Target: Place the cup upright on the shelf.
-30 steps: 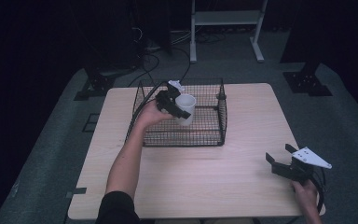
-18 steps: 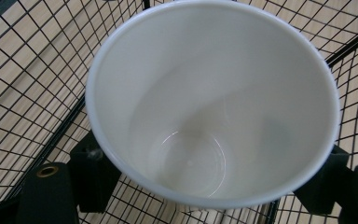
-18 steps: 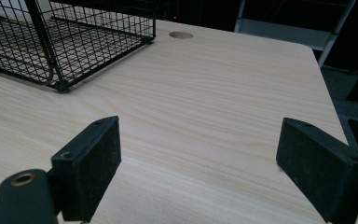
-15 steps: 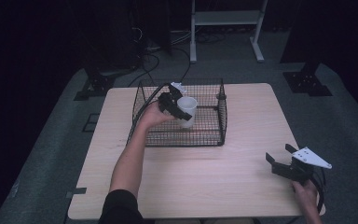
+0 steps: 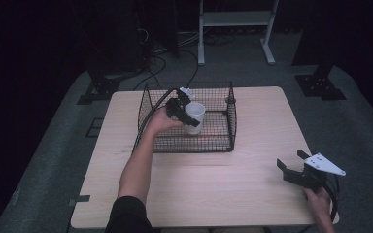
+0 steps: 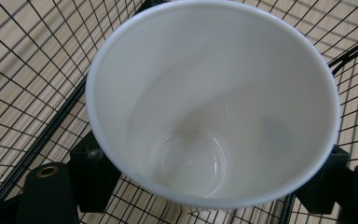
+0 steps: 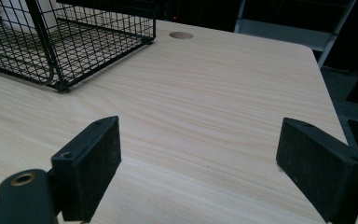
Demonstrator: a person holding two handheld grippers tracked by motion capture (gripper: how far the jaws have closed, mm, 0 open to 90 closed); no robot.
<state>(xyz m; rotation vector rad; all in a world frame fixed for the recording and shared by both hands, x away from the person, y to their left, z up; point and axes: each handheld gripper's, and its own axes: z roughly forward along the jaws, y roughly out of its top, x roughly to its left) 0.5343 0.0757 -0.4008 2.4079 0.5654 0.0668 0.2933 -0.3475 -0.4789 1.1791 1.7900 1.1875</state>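
**Cup in basket, right gripper at table's near corner**

The basket [image 5: 187, 119] sits on the table [image 5: 213, 179], at about 11 o'clock from its middle. The cup [image 5: 194, 117] is inside the basket, upright, near its middle, between the jaws of the left gripper [image 5: 182, 110], which reaches in from the basket's 9 o'clock side. The right gripper [image 5: 301, 172] rests over the table at 4 o'clock, well apart from the basket.

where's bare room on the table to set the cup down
The table is bare in front of the basket, between it and the right gripper. Strips also lie free left and right of the basket. Inside it is crowded: the left gripper holds the cup there.
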